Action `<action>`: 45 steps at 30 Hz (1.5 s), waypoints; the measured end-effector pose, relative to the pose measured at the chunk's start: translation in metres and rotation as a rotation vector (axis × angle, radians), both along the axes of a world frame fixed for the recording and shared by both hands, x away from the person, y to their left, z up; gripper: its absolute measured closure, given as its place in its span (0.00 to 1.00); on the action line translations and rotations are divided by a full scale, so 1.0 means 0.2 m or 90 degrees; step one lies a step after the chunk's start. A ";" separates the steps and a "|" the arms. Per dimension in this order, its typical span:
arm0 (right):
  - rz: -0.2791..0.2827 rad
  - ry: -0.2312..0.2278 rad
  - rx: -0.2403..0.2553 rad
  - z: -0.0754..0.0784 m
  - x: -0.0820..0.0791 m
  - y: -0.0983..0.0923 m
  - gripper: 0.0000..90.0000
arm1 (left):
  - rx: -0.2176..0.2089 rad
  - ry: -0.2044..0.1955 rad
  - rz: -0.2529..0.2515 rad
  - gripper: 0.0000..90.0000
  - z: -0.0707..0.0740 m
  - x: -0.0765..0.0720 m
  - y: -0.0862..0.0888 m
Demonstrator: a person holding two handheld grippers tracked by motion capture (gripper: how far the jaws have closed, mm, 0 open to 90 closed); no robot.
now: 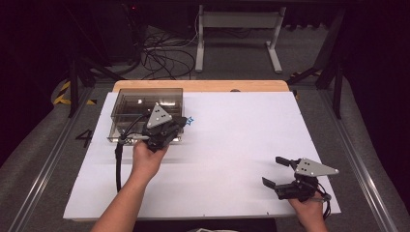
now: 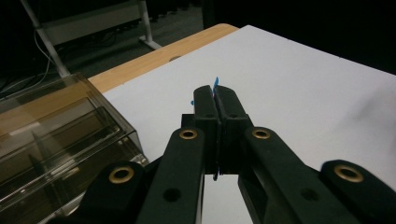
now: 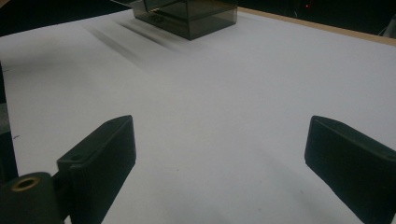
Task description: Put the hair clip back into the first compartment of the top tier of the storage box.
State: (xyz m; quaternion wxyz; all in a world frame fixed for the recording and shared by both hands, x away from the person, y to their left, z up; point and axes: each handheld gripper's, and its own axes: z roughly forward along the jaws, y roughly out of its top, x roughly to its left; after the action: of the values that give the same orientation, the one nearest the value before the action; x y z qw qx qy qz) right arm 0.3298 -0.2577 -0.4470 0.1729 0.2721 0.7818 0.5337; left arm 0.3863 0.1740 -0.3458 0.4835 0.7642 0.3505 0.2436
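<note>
Blue star [image 1: 190, 121] pinched at tip of left hand-held gripper [image 1: 183, 122], beside clear box [image 1: 126, 104].

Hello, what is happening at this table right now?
A person works at a white-covered table with a gripper in each hand. The left gripper is shut on a small thin blue thing, held beside a smoky clear plastic box at the table's far left. What the blue thing is I cannot tell. The right gripper rests open near the front right corner, holding nothing.
</note>
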 end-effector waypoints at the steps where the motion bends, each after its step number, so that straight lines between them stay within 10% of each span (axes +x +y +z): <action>1: 0.001 0.000 0.001 0.00 0.00 0.00 0.11 | -0.002 -0.001 0.002 0.99 0.00 0.00 0.01; 45: 0.003 0.003 -0.002 -0.01 0.00 0.01 0.11 | -0.001 0.013 0.113 0.99 -0.02 -0.06 0.43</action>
State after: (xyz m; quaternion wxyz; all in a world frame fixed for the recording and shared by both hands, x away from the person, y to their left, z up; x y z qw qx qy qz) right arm 0.3305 -0.2561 -0.4481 0.1702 0.2712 0.7838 0.5321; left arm 0.3752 0.2599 -0.3492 0.4570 0.7320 0.4225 0.2771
